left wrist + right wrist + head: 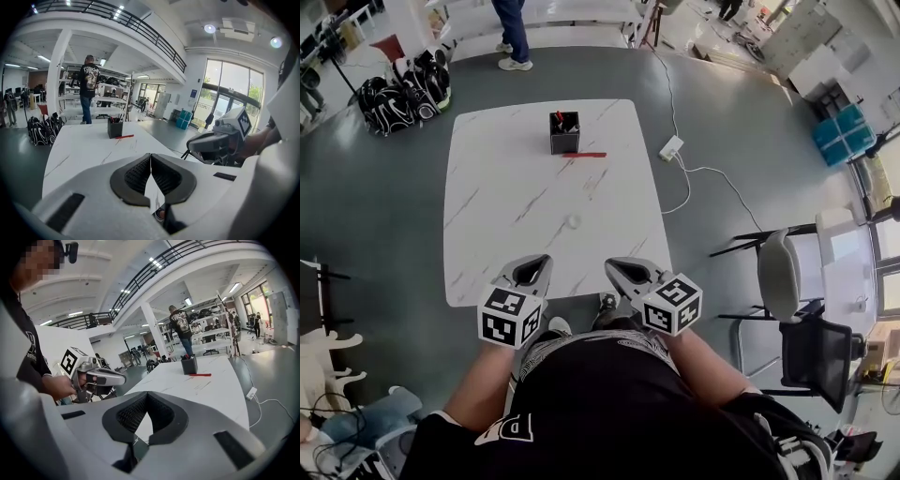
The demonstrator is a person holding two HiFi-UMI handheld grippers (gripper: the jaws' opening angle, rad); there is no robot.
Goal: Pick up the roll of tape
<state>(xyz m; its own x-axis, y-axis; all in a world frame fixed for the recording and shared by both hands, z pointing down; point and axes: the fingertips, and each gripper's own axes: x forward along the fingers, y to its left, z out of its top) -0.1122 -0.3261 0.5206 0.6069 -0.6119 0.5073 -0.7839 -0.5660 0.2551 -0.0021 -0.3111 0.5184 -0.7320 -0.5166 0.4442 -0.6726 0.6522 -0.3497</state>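
Note:
The roll of tape [573,221] is a small whitish ring lying near the middle of the white marbled table [497,187]. Both grippers hover over the table's near edge, well short of the roll. My left gripper [539,261] points up the table, and its ribbed black pads [140,173] meet with nothing between them. Beside it on the right, my right gripper [613,265] has its jaws closed and empty too. In the left gripper view the right gripper [211,143] shows at the right; in the right gripper view the left gripper [105,377] shows at the left. Neither gripper view shows the tape.
A black pen holder [564,131] stands at the table's far end with a red pen [583,155] lying in front of it. On the floor to the right lie a power strip [671,147] and its cable. Chairs [783,277] stand right, bags [403,89] far left, a person [512,33] beyond.

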